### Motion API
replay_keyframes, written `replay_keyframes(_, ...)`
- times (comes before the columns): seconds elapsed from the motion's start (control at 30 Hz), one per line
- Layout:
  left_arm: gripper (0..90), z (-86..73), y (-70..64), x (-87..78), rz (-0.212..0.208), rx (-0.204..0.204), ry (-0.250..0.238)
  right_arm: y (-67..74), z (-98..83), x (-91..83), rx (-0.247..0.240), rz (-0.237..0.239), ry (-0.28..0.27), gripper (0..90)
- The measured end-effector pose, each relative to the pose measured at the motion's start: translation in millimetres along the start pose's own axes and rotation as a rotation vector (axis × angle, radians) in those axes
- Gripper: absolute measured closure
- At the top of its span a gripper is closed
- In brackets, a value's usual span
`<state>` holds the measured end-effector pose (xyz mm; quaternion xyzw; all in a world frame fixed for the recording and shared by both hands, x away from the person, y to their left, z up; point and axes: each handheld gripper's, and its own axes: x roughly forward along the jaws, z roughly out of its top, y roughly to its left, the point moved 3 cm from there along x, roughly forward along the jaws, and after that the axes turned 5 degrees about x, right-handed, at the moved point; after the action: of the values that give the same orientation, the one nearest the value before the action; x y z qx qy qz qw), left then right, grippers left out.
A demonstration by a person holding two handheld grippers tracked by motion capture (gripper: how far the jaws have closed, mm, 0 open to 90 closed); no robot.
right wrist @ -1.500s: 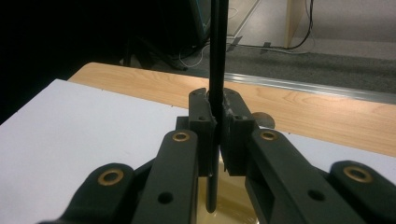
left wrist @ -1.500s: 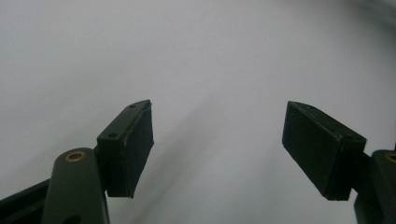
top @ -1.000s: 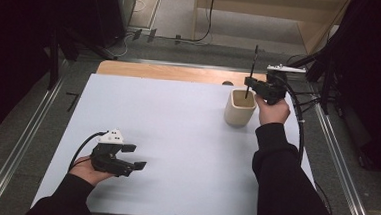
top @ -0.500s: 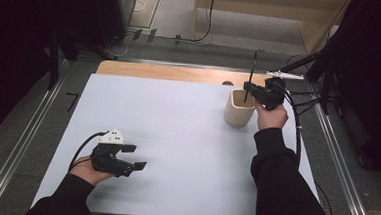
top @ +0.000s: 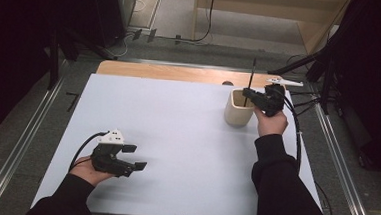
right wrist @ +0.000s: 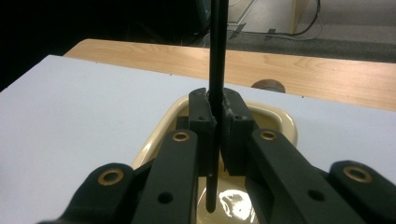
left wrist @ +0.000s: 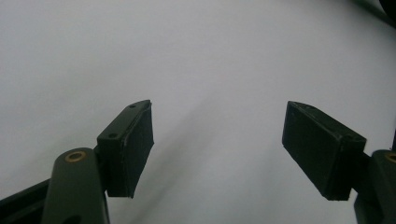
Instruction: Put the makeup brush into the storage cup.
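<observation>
Right gripper [right wrist: 215, 122] fingers [right wrist: 201, 116] are pinching a thin black stick [right wrist: 217, 56] between the pads, stick standing upright, pads gripping it partway along so its lower end is hanging just inside the beige cup [right wrist: 280, 122] while the longer part is sticking up above the fingers. In the high view the right gripper [top: 257, 97] is sitting over the cup's [top: 238, 115] rim on its right side, stick [top: 251, 76] poking up out of the cup mouth, the person's right hand [top: 270, 123] gripping from behind. Cup is standing upright on the white table [top: 177, 122] near its far right corner. Left gripper [top: 138, 157] is resting low near the table's front left, well apart from the cup, fingers [left wrist: 133, 144] spreading wide with nothing between them, just bare table surface under them. Left hand [top: 87, 169] is holding it from below.
</observation>
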<state>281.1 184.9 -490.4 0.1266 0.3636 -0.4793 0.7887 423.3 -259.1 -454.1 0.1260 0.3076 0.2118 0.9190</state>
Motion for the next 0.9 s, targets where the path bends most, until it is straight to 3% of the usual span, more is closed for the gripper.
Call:
replay_keyframes(0.33, 25.5, -0.2, -0.2, 0.6, -0.001, 0.000, 0.001, 1.3, -10.6, 0.6, 0.000, 0.018, -0.001, 86.0)
replay_keyframes(0.53, 25.5, 0.0, -0.4, 0.7, -0.003, 0.001, 0.002, 5.1, -14.1, 1.3, -0.035, 0.013, 0.007, 86.0)
replay_keyframes(0.9, 25.4, 0.2, -1.5, 0.9, -0.006, 0.006, 0.008, 3.7, -16.1, -0.1, -0.021, 0.016, 0.006, 85.9)
